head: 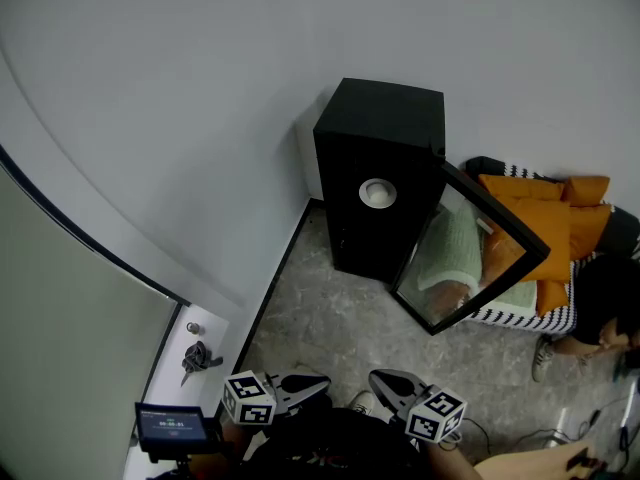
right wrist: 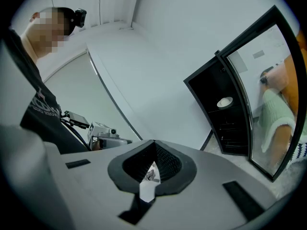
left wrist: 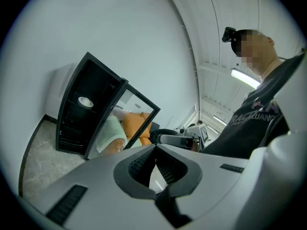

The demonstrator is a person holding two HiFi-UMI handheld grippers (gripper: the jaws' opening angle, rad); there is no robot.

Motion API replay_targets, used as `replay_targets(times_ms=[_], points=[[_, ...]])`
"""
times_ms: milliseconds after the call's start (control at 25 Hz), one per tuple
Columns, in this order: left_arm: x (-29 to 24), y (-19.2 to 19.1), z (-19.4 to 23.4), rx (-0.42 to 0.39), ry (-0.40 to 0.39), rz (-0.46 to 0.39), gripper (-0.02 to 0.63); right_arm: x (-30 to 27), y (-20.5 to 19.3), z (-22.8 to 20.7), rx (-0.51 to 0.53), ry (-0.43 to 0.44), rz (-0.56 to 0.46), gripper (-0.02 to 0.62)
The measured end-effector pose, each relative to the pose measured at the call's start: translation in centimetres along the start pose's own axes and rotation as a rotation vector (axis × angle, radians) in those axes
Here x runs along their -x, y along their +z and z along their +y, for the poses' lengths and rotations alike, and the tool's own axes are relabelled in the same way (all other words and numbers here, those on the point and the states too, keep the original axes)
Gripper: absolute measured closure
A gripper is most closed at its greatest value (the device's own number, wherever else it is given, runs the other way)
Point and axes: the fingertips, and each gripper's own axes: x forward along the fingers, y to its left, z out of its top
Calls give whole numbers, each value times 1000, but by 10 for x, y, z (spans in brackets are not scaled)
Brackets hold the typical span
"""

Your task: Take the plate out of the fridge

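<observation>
A small black fridge point(head: 385, 118) stands in the corner with its glass door point(head: 480, 258) swung open to the right. A white plate point(head: 377, 193) lies on an upper shelf inside; it also shows in the left gripper view point(left wrist: 85, 101) and the right gripper view point(right wrist: 224, 102). Both grippers are low in the head view, well short of the fridge, with their tips pointing toward each other. My left gripper point(head: 312, 383) point(left wrist: 155, 146) is shut and holds nothing. My right gripper point(head: 385, 378) point(right wrist: 154, 142) is also shut and empty.
Right of the fridge a person point(head: 600, 308) sits by orange cushions point(head: 545, 218) on a striped cover. A small screen device point(head: 170, 428) and a dark object point(head: 197, 356) sit on the white ledge at the left. Cables point(head: 600, 423) lie on the speckled floor point(head: 330, 328).
</observation>
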Motion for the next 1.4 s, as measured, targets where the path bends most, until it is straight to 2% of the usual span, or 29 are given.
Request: replay_targets(times_ms=[440,840,1160,1400], points=[[5,8,12,-2,38,-25,601,-8,16,-14,-7,8,-21,591],[13,19,28,-36,88,-49,601,-22,28,-21,-3,30,-44,591],[18,16,35,-55,97,-48,601,-36,29,-28,-1,37,-68,591],[53,17,73,-52,73,-57,601,-82,32,-25,12,-13,-80,591]])
